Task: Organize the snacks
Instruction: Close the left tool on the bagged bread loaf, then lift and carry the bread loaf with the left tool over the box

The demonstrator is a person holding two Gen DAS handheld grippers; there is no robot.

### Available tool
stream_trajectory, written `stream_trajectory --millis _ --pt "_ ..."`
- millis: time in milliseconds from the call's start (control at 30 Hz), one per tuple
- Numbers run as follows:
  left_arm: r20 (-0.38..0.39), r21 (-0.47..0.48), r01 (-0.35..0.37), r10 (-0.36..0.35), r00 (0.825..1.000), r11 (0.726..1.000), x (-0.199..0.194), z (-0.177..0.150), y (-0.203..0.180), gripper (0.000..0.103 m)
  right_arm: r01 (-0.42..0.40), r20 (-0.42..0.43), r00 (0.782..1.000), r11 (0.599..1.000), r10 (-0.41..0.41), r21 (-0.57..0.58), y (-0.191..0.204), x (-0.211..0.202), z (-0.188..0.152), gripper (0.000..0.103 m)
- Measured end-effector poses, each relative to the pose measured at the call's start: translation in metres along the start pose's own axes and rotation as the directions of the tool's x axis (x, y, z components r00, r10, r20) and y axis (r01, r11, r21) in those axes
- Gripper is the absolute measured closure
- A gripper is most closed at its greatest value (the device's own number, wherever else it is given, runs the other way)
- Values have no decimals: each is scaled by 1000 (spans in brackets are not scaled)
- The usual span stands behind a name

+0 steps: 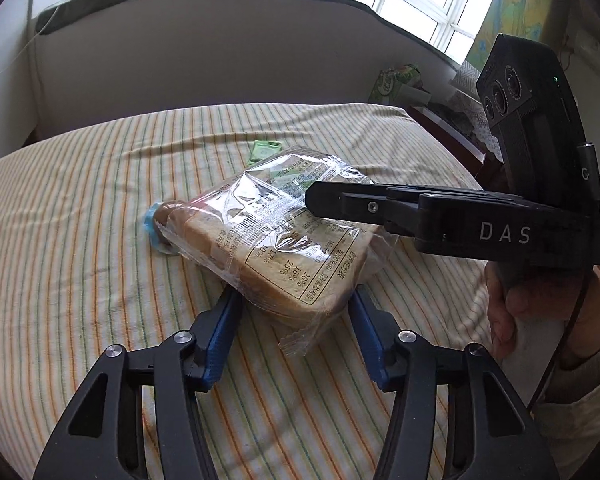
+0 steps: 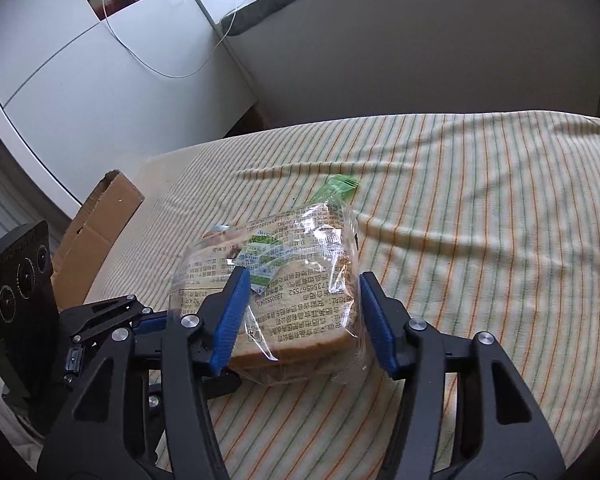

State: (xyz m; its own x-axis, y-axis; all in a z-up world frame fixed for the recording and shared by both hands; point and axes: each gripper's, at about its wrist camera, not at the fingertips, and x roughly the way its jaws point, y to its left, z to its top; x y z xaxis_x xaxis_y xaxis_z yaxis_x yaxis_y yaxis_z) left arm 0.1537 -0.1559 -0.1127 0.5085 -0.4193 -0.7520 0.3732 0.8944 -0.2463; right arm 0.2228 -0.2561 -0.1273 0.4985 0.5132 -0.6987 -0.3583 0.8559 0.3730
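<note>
A clear bag of sliced bread (image 1: 284,248) with printed labels lies on the striped sheet (image 1: 80,200). My left gripper (image 1: 296,312) straddles the bag's near corner, and both blue pads (image 1: 224,320) touch the wrapper. From the right, my right gripper (image 1: 314,200) reaches over the bag's far side, held by a hand (image 1: 512,308). In the right wrist view the bread bag (image 2: 284,280) sits between the right gripper's (image 2: 304,308) pads (image 2: 376,316), which press against the film. The left gripper (image 2: 152,326) is partly hidden at the left.
A small green packet (image 1: 265,152) lies just behind the bag, also the green packet (image 2: 336,190) in the right view. A blue cap-like piece (image 1: 154,226) sits at the bag's left end. An open cardboard box (image 2: 100,232) stands beside the bed, with a white cabinet (image 2: 80,80) behind it.
</note>
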Motion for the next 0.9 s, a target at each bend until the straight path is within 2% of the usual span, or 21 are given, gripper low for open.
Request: stream_trajectory --millis 367,533,700,800,900 --pt "19 -8 6 -6 1000 1000 -10 -2 -2 49 7 24 1000 1000 -8 23 -1 -11 -5 45" --pt "48 24 6 -8 999 1000 -29 -8 -14 49 24 59 998 999 -25 23 8 -30 -12 45" --pt "57 101 26 -32 998 995 -63 -40 -37 49 48 122 991 997 -55 60 34 -71 -49 45" --pt "29 115 45 -49 998 992 -74 -59 -43 49 59 127 989 993 -72 102 47 -85 -79 45" --pt "28 126 56 -60 998 990 -81 -67 -43 49 66 128 988 989 -83 135 54 -92 -95 45"
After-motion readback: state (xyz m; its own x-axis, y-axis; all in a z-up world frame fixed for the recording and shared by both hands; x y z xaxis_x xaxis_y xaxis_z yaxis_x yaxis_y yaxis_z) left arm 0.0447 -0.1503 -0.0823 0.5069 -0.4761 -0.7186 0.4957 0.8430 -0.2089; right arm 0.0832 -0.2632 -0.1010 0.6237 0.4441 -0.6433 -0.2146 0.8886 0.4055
